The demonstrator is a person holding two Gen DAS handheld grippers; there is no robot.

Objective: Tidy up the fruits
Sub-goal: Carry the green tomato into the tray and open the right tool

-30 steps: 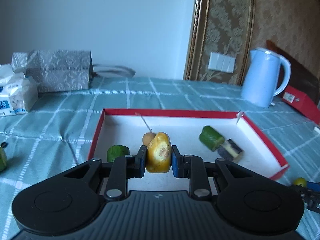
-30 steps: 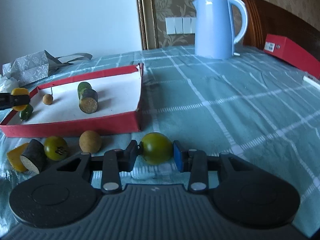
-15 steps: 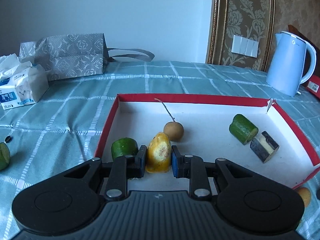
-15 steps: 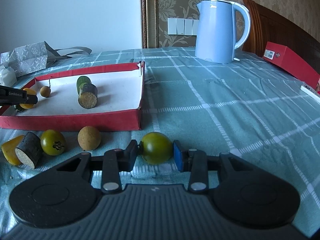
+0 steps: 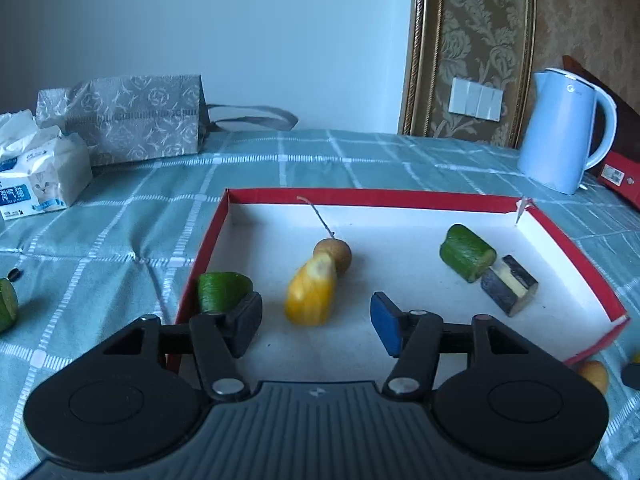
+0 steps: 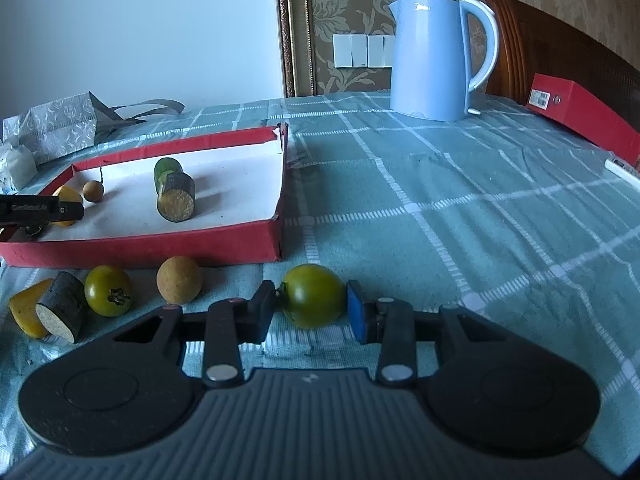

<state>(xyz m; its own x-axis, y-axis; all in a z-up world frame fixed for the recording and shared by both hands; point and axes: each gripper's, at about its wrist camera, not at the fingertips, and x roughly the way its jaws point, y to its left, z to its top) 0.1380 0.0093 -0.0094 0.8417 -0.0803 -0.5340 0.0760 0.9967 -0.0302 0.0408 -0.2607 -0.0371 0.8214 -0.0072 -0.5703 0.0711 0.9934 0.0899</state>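
1. A second ago the left gripper [image 5: 316, 316] was clenched on the yellow corn piece [image 5: 310, 294]; now its jaws are opening, and the corn piece sits between them on the tray floor, touched by neither pad and blurred.
2. The right gripper [image 6: 311, 312] has not budged: it is still clamped on a green tomato [image 6: 314, 295] resting on the checked tablecloth [image 6: 460, 208], at five o'clock from the red tray [image 6: 160, 246].
3. In the tray I count five pieces: the corn, one stemmed longan [image 5: 334, 254] touching it at twelve o'clock, two green cucumber chunks [image 5: 467, 252] [image 5: 222, 296], and one dark-skinned eggplant chunk [image 5: 509, 290] touching the right-hand cucumber.
4. Outside the tray, along its near wall in the right wrist view: one second green tomato [image 6: 108, 291], one round tan longan [image 6: 179, 279], one dark eggplant chunk [image 6: 62, 312] and one yellow piece [image 6: 26, 312] behind it.
5. One blue kettle [image 6: 432, 52] stands at one o'clock, one patterned paper bag [image 5: 132, 118] and one tissue pack [image 5: 38, 172] at ten o'clock.
6. The near-left cucumber chunk is partly hidden by the left finger [image 5: 244, 322]. One green piece [image 5: 7, 310] is cut off at the left edge; the outside yellow piece is half covered, so I cannot tell what it is.
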